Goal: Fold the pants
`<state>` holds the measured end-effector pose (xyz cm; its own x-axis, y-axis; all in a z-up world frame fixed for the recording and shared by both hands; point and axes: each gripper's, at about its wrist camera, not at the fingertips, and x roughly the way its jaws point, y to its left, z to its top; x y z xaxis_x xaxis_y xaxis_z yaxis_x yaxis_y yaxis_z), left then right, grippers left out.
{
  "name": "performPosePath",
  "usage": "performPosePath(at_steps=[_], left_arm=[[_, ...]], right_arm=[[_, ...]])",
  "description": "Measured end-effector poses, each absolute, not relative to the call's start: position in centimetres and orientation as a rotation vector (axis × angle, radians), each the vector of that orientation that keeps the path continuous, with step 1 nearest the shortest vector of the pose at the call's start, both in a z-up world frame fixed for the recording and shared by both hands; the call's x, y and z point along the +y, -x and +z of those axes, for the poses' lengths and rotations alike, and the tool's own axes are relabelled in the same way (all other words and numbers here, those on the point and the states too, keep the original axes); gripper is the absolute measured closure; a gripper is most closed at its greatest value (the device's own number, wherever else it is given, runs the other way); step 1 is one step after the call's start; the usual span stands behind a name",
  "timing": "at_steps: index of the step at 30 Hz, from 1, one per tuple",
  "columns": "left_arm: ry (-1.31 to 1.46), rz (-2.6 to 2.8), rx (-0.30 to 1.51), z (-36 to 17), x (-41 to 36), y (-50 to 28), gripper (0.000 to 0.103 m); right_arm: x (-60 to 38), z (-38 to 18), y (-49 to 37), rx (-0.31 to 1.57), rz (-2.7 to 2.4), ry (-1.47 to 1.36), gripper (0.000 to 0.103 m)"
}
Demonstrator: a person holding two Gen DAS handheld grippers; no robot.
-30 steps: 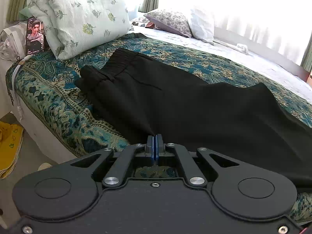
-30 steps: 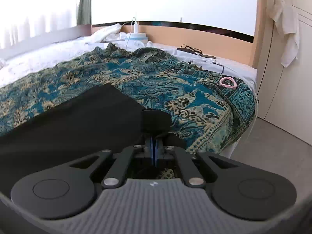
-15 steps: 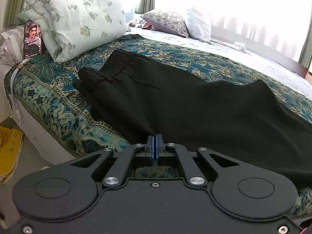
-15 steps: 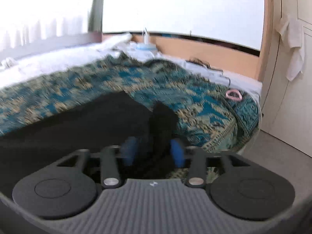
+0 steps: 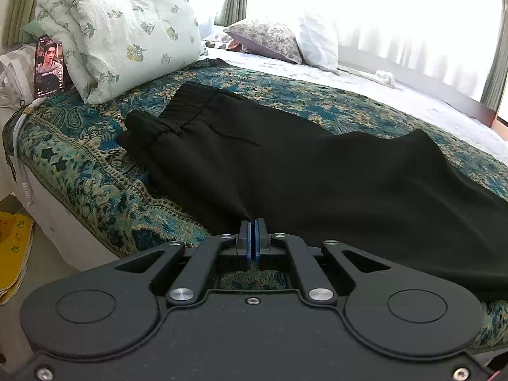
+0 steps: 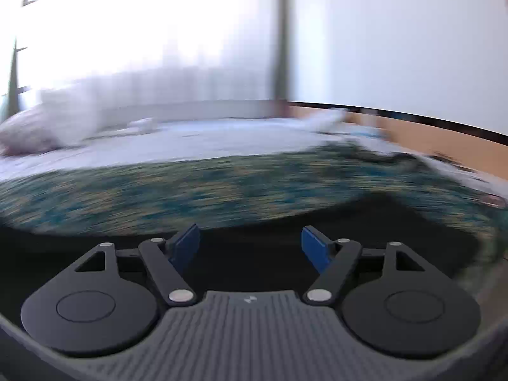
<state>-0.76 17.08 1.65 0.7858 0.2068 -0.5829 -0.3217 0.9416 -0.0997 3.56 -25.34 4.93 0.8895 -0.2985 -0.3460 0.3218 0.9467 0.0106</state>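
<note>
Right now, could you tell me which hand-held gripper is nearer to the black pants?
Left. The left hand-held gripper is shut on the pants at their near edge; the right hand-held gripper hangs open above them, nothing between its pads.

A bed (image 5: pixel 95 171) with a teal paisley cover stood by bright, sheer-curtained windows (image 5: pixel 397 16); pillows (image 5: pixel 127 41) lay piled at its head, a yellow mat (image 5: pixel 12 247) on the floor.
</note>
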Motion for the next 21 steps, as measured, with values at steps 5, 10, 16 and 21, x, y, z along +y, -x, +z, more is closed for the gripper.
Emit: performPosePath(at_steps=[5,10,16,21], left_arm=[[0.183,0.284,0.593,1.5,16.9,0.9,0.099],[0.155,0.276,0.578,1.3,16.6,1.1,0.099],[0.137,0.265,0.559,1.4,16.6,1.5,0.097],[0.19,0.26,0.533,2.6,17.8,1.7,0.056]], right_arm=[[-16.7,3.3,-4.7,0.397,-0.099,-0.05,0.019],[-10.0,2.0,-4.1,0.418,0.052,-0.025,0.019],[-5.3,0.0,-2.4,0.421,0.098,0.025,0.017],[-4.0,-1.0,-0.5,0.347,0.058,0.082,0.015]])
